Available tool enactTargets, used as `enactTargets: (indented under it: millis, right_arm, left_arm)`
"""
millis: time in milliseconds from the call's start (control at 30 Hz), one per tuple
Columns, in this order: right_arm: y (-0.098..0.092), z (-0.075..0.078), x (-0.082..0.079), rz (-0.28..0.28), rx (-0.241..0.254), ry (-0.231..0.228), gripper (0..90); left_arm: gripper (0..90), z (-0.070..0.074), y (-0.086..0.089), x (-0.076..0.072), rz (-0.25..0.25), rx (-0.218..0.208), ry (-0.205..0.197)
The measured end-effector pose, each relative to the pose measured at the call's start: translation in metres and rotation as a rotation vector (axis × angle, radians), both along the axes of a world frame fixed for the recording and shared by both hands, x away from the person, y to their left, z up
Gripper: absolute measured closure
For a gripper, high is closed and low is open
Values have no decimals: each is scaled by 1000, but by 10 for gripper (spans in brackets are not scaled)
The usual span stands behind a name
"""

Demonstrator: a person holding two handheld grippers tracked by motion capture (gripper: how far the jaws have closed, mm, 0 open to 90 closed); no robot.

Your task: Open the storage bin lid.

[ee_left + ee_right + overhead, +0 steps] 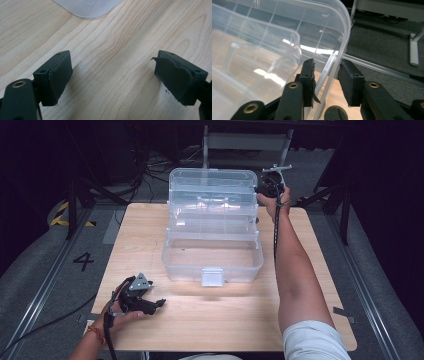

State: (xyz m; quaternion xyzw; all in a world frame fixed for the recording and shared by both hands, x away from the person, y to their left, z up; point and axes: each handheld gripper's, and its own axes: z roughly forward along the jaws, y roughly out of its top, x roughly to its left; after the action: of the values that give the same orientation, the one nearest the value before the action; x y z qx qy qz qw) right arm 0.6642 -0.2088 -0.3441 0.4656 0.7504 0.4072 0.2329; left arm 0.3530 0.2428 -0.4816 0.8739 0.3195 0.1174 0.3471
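Note:
A clear plastic box stands open on the wooden table, its stepped trays fanned back and its lid upright at the far side. My right gripper is at the lid's right edge. In the right gripper view its jaws straddle the lid's rim with a gap beside the left pad, so it is open. My left gripper rests low near the table's front left, open. Between its pads is bare wood, with a box corner beyond.
The box's front latch faces me. A wide strip of bare table lies between the box and the front edge. On the grey floor beyond are cables, a metal frame, and a painted 4 at the left.

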Motion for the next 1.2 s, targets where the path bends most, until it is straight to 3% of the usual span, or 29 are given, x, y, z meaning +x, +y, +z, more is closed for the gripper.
enactTargets:
  millis: [167,333,367,500,967,1200]
  right_arm:
    - [-3,-5,2,-6,33,12,653]
    - [-4,-5,2,-55,-9,-7,654]
    - [-6,-6,2,-52,-11,0,615]
    - [-6,-7,0,-25,-20,0,636]
    - [-5,3,-8,-12,-57,-28,628]
    - [-13,14,-27,0,-40,-65,608]
  left_arm:
    - [152,0,0,0,0,0,-1]
    - [152,0,0,0,-1,0,-1]
    - [152,0,0,0,-2,2,0]
    - [152,0,0,0,-3,1,-3]
    - [153,0,0,0,1,6,-4]
    - [153,0,0,0,-2,5,-1]
